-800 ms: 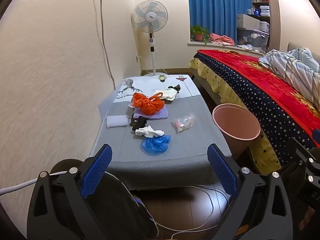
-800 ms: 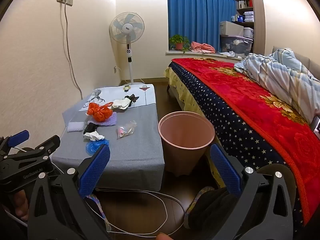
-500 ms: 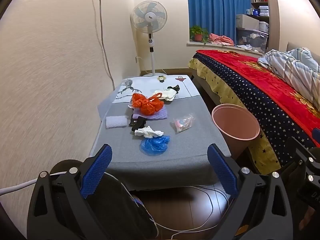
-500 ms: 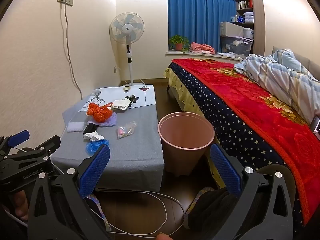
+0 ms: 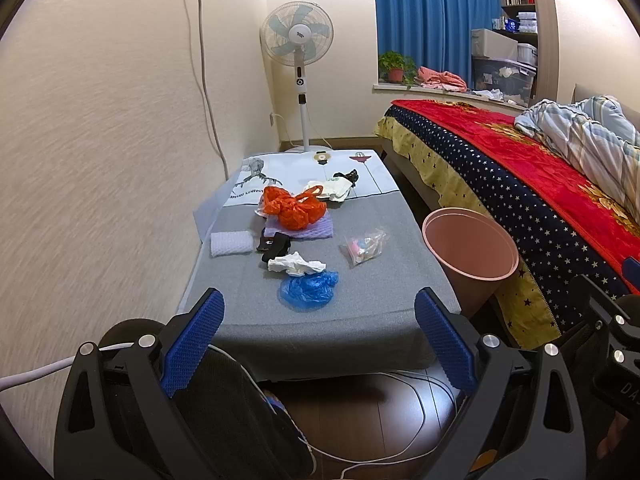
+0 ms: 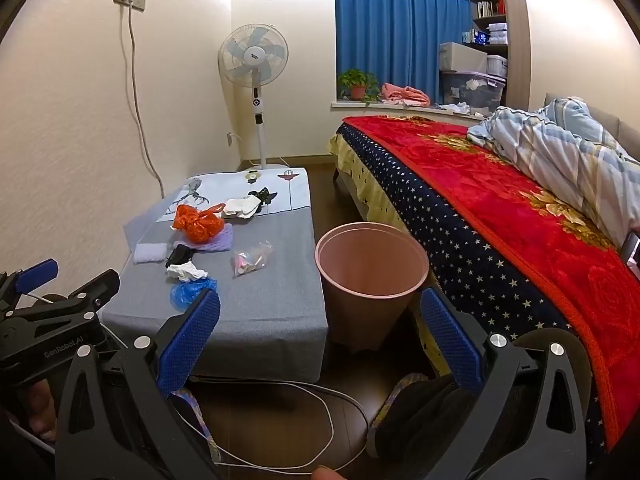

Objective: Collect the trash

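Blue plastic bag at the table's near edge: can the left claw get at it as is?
Probably yes. The blue plastic bag lies ahead of the open left claw, nearest piece on the table, nothing between.

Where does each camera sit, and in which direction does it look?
Left wrist: on the left claw, jaws open, looking down the low table toward the fan; the right claw's edge shows at right.
Right wrist: on the right claw, jaws open, facing the pink bin and the bed; the left claw and a hand show at left.
Shared: table, its trash such as the orange bag, bin, fan, bed.
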`<state>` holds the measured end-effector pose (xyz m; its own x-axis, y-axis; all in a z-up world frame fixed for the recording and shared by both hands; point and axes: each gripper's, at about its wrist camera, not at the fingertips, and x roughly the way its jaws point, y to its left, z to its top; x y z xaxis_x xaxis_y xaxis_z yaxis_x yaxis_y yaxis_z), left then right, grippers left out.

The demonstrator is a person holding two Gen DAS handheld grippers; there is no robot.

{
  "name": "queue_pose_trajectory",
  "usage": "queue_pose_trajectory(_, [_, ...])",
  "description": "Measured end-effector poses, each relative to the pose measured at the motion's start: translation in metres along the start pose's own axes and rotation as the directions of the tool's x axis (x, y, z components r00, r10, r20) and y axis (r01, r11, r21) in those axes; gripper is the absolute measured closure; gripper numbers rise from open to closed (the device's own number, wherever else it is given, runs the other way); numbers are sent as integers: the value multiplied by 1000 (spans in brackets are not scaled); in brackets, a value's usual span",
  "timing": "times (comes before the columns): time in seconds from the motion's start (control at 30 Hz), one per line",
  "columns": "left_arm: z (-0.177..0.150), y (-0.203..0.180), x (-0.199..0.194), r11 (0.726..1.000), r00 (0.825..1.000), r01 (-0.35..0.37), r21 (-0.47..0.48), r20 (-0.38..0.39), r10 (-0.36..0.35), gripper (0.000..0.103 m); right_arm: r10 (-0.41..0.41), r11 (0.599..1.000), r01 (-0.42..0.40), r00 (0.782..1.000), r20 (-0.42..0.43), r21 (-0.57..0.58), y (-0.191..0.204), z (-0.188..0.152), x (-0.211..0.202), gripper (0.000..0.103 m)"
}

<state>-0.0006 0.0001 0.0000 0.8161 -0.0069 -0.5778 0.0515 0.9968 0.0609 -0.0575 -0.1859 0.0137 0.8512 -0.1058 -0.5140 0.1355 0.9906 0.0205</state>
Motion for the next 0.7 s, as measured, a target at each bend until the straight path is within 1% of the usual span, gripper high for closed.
queue_pose_trajectory(0.07, [5,-2,-4,1000,1000,0,0,-1,0,10,1,1000,-1,1000,0,0,0,-1,0,5])
queue_pose_trajectory(0.7, [5,-1,-4,1000,1000,2,-2,-2,-2,10,-1,1000,1,1000,0,-3,0,-1,1,5])
